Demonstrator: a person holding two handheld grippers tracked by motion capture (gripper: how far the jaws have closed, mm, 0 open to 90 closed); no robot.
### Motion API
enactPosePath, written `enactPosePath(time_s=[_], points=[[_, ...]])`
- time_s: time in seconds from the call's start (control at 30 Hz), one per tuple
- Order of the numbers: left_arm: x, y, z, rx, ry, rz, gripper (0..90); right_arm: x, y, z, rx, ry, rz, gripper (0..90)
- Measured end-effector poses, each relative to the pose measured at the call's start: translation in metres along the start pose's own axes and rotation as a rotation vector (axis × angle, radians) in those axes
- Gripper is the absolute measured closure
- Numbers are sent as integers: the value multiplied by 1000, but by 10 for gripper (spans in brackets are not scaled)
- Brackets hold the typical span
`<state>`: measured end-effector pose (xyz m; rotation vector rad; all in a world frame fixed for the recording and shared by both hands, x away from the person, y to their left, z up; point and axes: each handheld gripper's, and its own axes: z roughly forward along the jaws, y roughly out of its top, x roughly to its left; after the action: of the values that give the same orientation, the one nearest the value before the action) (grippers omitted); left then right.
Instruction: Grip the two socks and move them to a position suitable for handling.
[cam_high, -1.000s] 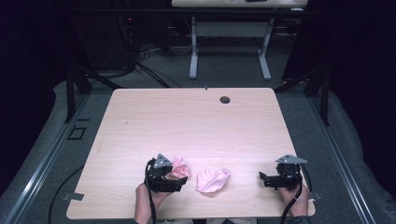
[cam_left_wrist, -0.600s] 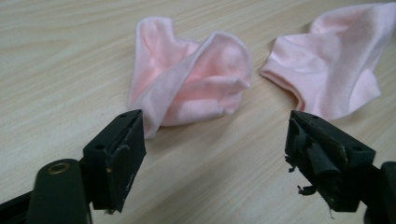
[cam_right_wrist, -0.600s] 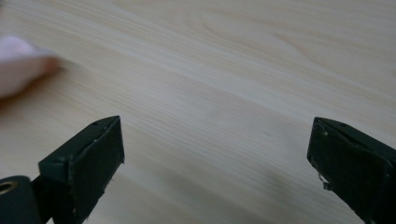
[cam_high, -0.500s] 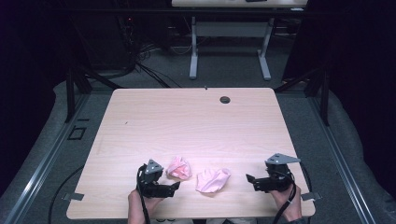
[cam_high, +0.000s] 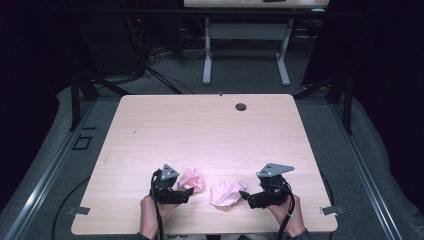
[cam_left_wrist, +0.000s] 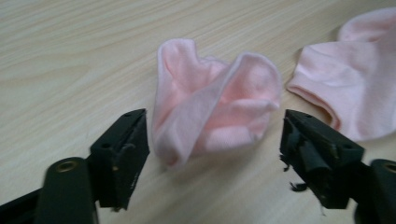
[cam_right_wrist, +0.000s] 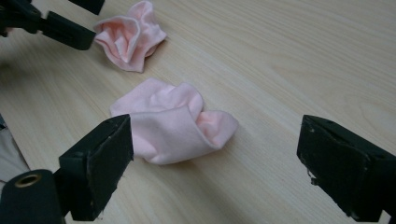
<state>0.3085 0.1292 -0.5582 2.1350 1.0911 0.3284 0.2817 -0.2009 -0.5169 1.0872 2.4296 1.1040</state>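
Reaching in from the near edge of the pale wooden desk, both hands aim their tools at two crumpled pink cotton socks lying side by side. The left tongs stand released, and their jaws have just been closing around the left crumpled pink sock, which sits between them with a gap showing on each side; nothing is pinched yet. The right tongs are likewise released and have just been narrowing a little, with the right crumpled pink sock lying ahead of and partly between the jaws, close to the left jaw, though I cannot tell if it touches.

In the high view the left tongs sit just beside their sock, and the right tongs just beside theirs, the two socks near each other but apart.

Judging by this, the work is at its very start: neither sock is gripped, flattened or paired. Gripping each, spreading it out and bringing the two together appear to remain.
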Motion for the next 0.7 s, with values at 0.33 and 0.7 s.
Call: enactPosePath(time_s=[0.33, 0.7], points=[[7, 8, 20, 44, 29, 19, 815, -13, -15, -11, -22, -7, 51, 104], [-1, 82, 38, -56, -22, 77, 832, -14, -14, -14, -34, -6, 58, 123]])
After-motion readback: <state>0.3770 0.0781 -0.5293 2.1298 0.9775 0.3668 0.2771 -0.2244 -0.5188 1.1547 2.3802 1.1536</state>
